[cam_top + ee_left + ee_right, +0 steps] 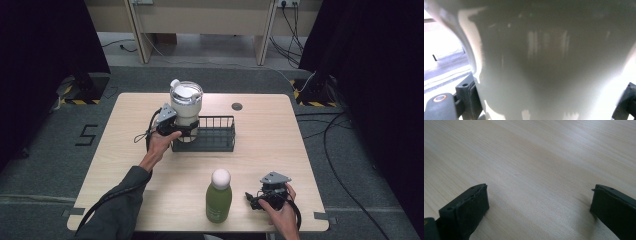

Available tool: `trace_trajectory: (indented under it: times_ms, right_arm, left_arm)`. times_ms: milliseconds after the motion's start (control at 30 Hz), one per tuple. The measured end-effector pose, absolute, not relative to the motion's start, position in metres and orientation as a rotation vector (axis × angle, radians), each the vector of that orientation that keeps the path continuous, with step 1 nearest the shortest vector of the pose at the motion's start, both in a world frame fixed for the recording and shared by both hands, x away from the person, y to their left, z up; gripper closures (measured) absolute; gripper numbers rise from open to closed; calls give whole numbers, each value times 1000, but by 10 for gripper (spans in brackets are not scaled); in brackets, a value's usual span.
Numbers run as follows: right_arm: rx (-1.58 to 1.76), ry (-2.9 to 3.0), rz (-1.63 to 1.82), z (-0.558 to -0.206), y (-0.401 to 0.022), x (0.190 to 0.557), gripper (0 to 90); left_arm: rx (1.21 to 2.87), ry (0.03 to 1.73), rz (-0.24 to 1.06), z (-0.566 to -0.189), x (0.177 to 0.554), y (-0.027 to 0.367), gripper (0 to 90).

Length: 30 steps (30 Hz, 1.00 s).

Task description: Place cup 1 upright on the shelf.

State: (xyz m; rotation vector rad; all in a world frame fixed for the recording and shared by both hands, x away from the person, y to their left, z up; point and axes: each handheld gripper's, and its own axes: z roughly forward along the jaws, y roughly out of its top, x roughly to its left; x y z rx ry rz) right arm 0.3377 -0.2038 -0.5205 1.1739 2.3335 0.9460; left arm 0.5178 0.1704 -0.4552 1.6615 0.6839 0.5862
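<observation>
A cream tumbler (186, 105) with a clear lid stands upright at the left end of a black wire basket (220, 144). My left gripper (184, 130) is shut on the tumbler's lower body. In the left gripper view the tumbler's pale wall (544, 62) sits between the two jaws. I cannot tell whether its base rests on the basket floor. A green bottle (219, 197) with a white round cap stands near the table's front edge. My right gripper (254, 199) lies just right of the bottle, open, with bare wood between its fingers (471, 205).
The wooden table (280, 145) has a round cable port (237, 106) behind the basket. Cables and tripod feet lie on the grey floor around the table.
</observation>
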Motion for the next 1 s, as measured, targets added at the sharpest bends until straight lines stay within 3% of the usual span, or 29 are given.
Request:
trace_trajectory:
  times_ms: [467, 1000]
  right_arm:
    - [1172, 2333, 945, -520, -204, 337, 17]
    - [1171, 2334, 945, -520, -204, 338, 17]
  left_arm:
    - [1614, 693, 574, -461, 513, 174, 104]
    - [1671, 691, 589, -459, 508, 177, 103]
